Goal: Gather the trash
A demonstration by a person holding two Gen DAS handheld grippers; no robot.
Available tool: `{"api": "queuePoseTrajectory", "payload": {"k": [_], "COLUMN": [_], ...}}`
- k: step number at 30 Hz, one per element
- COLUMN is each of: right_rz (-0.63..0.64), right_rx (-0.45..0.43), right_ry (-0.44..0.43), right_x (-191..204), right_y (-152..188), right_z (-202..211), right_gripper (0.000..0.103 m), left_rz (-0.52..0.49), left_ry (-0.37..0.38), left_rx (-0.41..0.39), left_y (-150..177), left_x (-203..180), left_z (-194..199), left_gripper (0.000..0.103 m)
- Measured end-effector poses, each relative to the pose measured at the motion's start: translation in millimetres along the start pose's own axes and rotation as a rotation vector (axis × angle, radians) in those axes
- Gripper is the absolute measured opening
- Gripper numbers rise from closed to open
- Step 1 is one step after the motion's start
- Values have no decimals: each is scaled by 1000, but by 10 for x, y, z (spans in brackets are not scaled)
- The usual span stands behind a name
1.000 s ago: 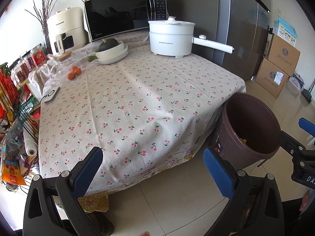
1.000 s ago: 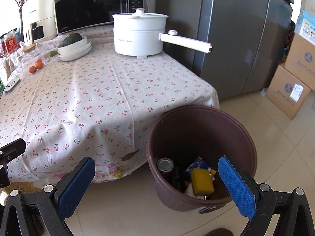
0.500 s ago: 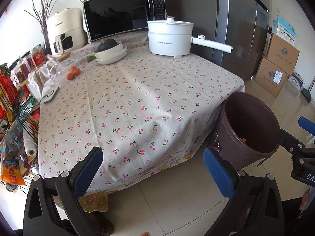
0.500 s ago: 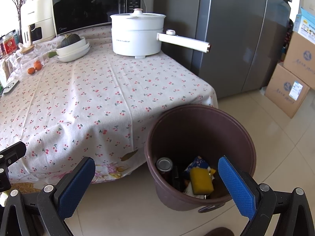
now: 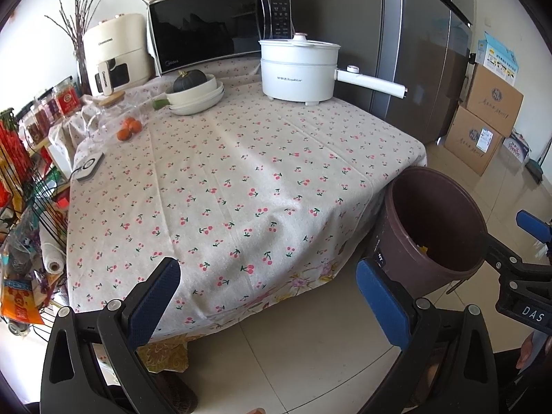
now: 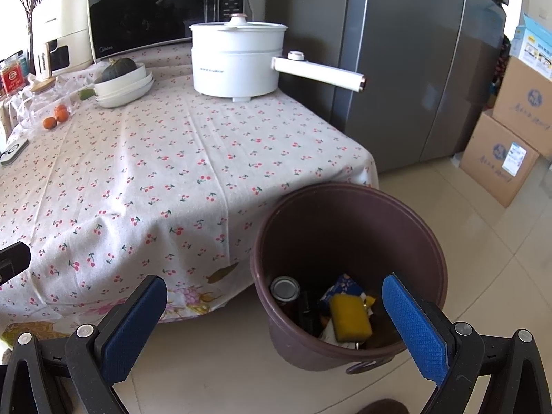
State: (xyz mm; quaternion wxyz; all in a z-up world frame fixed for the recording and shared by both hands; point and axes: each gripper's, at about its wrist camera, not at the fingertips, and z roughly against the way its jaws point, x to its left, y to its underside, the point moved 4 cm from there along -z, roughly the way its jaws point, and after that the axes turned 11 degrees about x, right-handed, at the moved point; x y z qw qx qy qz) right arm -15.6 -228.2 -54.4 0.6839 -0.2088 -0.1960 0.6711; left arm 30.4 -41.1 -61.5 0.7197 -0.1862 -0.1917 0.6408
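A brown trash bin (image 6: 348,227) stands on the floor at the table's near right corner; it also shows in the left wrist view (image 5: 434,220). Inside it lie a can (image 6: 285,288), a yellow sponge (image 6: 350,317) and blue wrappers (image 6: 341,288). My right gripper (image 6: 272,317) is open and empty, just above the bin's near rim. My left gripper (image 5: 267,296) is open and empty, in front of the table's near edge. The right gripper's blue fingertip (image 5: 533,222) shows at the right of the left wrist view.
The table (image 5: 241,172) has a cherry-print cloth. At its back stand a white electric pot (image 5: 298,69), stacked bowls with a squash (image 5: 195,91), a microwave (image 5: 220,31) and oranges (image 5: 129,127). A wire rack (image 5: 24,207) is at left. Cardboard boxes (image 6: 510,131) and a fridge (image 6: 396,51) are at right.
Both views have drifted slightly back and up from the table and bin. Both grippers stay open and empty.
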Motion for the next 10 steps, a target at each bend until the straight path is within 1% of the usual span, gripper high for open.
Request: {"api": "queuePoseTrajectory", "payload": {"k": [7, 8, 10], "right_rz": [-9, -11, -10], "right_rx": [-13, -16, -19], "right_ry": [7, 8, 2], "right_x": [-32, -34, -27], "right_y": [-1, -1, 3], "right_z": [13, 20, 25], "right_gripper": [102, 102, 102], "left_rz": [1, 9, 18], "left_ry": [2, 10, 60], "left_rx": [9, 14, 46], "left_y": [18, 18, -9], "left_x": [24, 41, 79], "left_z": [10, 14, 17], "left_gripper": [103, 103, 103]}}
